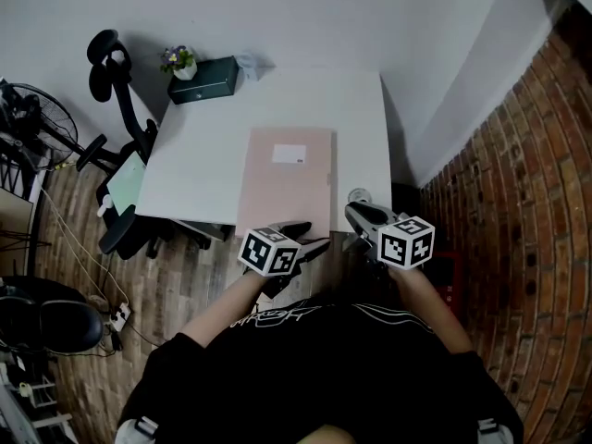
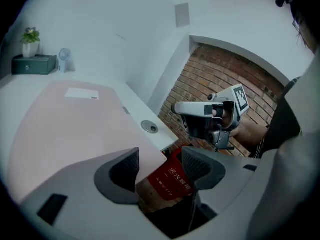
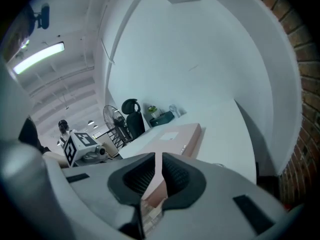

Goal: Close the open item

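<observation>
Both forearms reach forward, tips angled down; the left gripper [image 1: 311, 238] gapes wide at the near corner of the pink folder [image 1: 285, 178], which lies flat on the white table [image 1: 199, 169]; the right gripper [image 1: 363, 215] is nearly closed, empty, just beside it

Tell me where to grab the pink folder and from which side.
Probably its near corner, from the table's front edge: the pink folder lies flat, and only that corner seems to overhang the white table, leaving room for a finger beneath. The open left gripper brackets it.
</observation>
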A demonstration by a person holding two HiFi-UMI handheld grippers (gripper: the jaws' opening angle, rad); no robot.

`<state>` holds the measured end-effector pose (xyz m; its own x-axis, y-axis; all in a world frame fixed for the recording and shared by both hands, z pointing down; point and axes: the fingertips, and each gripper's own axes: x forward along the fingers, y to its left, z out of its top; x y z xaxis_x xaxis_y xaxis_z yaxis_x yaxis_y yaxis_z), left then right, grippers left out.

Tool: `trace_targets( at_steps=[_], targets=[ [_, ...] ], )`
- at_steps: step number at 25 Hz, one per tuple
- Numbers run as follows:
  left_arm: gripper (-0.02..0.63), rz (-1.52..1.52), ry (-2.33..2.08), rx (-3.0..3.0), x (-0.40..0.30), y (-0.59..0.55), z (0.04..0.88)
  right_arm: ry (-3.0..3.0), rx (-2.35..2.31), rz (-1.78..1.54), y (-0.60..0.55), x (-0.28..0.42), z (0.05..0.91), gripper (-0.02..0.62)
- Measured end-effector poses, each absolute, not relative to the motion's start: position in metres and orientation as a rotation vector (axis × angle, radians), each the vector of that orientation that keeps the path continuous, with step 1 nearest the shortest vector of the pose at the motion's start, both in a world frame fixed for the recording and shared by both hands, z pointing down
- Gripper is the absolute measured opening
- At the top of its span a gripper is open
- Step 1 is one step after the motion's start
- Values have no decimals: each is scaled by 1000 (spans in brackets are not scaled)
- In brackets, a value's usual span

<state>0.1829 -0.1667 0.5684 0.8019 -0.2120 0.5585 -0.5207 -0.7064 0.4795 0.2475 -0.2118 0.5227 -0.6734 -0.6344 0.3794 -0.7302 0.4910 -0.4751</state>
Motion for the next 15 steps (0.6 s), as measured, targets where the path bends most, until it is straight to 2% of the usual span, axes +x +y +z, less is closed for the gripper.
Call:
trace_targets(
  at_steps=[3,5,8,12,15],
  targets=[
    [272,524,-554,2366,177,-157,545,-2645,1098,888,-189,233,498,2],
    [262,460,-580,2354,166,-150,528,-2688,1049,870,-173,222,482,2],
    [168,364,-620,2342,142,-137,499,-2764,990,855,-147,203,456,2],
    [74,295,-706,2330,104,-117,473,-2855,896,911,-113,178,432,2],
    [51,217,-702,2358,85,-97,453,-2868,899,840,-91,165,425,2]
  ],
)
